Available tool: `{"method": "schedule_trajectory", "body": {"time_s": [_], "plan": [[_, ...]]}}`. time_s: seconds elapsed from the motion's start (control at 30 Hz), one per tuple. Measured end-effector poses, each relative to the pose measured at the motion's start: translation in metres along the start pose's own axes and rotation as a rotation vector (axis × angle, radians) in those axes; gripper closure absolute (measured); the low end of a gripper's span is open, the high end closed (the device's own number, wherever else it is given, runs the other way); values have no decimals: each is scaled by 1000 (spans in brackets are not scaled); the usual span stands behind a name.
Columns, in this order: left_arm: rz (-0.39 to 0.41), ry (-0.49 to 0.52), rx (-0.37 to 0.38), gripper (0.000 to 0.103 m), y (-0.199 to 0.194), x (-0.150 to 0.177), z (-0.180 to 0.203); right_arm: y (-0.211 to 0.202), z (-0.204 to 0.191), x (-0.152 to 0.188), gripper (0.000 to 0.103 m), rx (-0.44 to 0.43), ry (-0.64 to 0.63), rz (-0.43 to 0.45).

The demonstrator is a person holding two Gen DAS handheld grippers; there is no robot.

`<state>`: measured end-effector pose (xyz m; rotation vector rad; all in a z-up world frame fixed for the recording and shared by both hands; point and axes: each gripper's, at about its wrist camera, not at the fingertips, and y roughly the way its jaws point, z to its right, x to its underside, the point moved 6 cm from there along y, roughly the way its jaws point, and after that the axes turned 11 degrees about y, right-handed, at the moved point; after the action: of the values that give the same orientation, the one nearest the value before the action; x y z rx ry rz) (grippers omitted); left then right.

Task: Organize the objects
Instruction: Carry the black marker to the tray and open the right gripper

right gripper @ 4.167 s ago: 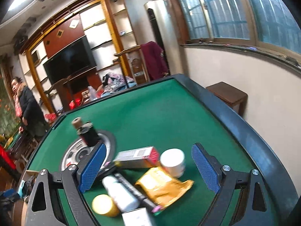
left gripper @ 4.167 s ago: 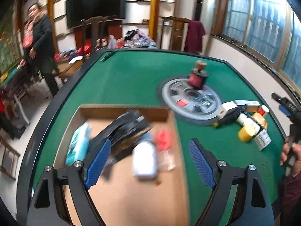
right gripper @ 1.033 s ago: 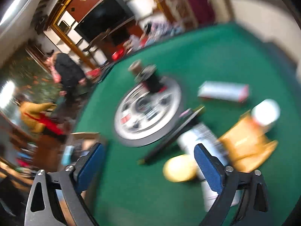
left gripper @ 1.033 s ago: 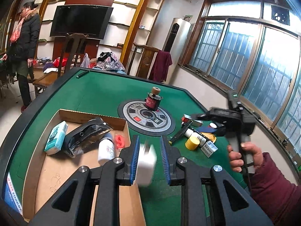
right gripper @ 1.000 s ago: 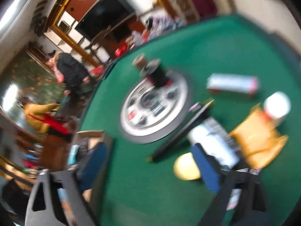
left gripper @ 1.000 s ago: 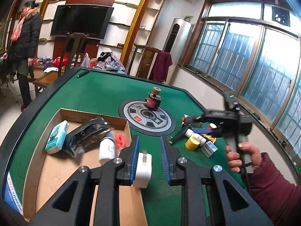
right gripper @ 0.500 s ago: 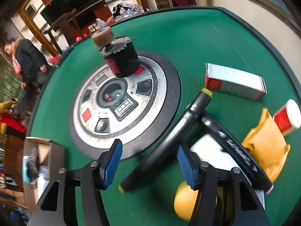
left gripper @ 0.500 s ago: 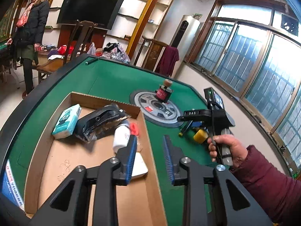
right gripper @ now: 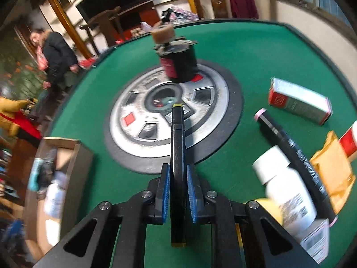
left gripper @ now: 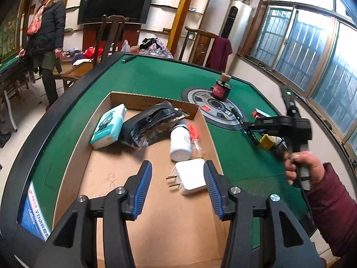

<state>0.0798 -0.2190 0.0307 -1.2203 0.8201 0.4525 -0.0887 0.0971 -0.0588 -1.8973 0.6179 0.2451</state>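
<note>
My left tongs (left gripper: 177,186) stand spread, their jaws having just been opening, above the shallow brown cardboard box (left gripper: 154,214). The white square plug adapter (left gripper: 192,177) lies flat on the box floor between the blue pads (left gripper: 142,189), touching neither, so I judge it released. It rests just beside the white cylindrical bottle (left gripper: 180,141), the crumpled black foil pouch (left gripper: 149,121) and the teal tissue pack (left gripper: 109,126), which are gathered here as sorted goods. My right tongs (right gripper: 177,195), having just been closing, pinch the long black marker with yellow ends (right gripper: 177,147) near its rear. The marker points along the jaws, over the green felt tabletop (right gripper: 256,51), ready for carrying to the box.
</note>
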Motion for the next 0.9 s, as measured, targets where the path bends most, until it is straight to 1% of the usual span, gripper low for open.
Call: {"method": "schedule_trajectory", "body": {"time_s": [0.07, 0.2, 0.23, 0.27, 0.37, 0.47, 0.57, 0.6, 0.67, 0.7, 0.8, 0.9], "plan": [[3, -28, -7, 55, -2, 2, -6, -7, -2, 5, 87, -88, 30, -20], [18, -86, -4, 55, -10, 5, -15, -20, -10, 16, 86, -236, 85, -55], [23, -94, -7, 55, -13, 6, -17, -23, -11, 18, 86, -261, 91, -61], [26, -96, -12, 55, -15, 6, -19, -22, -20, 20, 86, -302, 104, -74], [29, -108, -45, 55, -19, 9, -25, -25, -35, 25, 86, -383, 121, -106], [30, -137, -61, 55, -23, 14, -35, -35, -68, 35, 86, -459, 87, -141], [39, -161, -73, 54, -28, 19, -44, -37, -105, 46, 86, -499, 30, -175], [45, -167, -74, 54, -31, 21, -47, -37, -125, 54, 86, -509, -3, -197], [55, -174, -76, 50, -36, 23, -51, -33, -150, 67, 86, -513, -44, -226], [58, -174, -79, 50, -37, 24, -52, -28, -167, 76, 86, -514, -72, -249], [68, -178, -80, 49, -42, 28, -56, -11, -200, 97, 86, -504, -116, -299], [74, -194, -73, 49, -44, 32, -63, 12, -227, 116, 86, -476, -144, -339]]}}
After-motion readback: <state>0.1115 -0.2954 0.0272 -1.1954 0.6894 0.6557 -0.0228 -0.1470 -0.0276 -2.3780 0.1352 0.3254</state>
